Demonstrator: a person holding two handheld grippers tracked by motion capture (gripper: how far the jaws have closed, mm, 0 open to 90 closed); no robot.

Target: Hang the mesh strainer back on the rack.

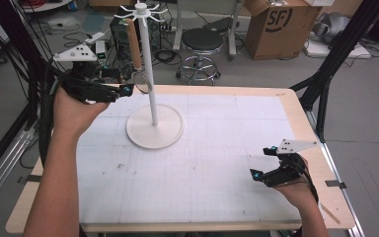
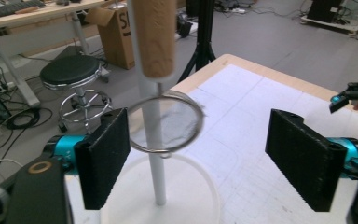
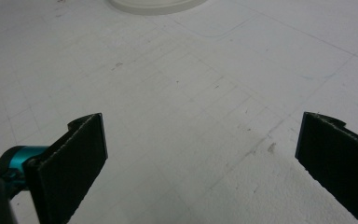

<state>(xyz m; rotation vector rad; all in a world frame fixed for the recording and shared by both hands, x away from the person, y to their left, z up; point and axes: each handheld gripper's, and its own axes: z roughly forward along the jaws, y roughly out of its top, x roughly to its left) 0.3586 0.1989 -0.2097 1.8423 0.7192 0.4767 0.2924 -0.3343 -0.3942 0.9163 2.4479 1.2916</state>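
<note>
Hanging strainer (image 2: pixel 166 122) between left gripper (image 2: pixel 205 154) jaws

You get even, diffuse indoor light: the white table sheet (image 1: pixel 202 163) reads bright without glare, and shadows on it are faint. In the left gripper view the wooden handle (image 2: pixel 154 37) close to the lens is soft. The right gripper view looks slightly dim and hazy.

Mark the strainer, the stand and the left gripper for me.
strainer (image 2: pixel 166 122): left gripper view, on its mesh inside the wire ring.
stand (image 1: pixel 154 132): high view, on its round white base.
left gripper (image 2: pixel 200 161): left gripper view, midway between its open fingertips.
</note>
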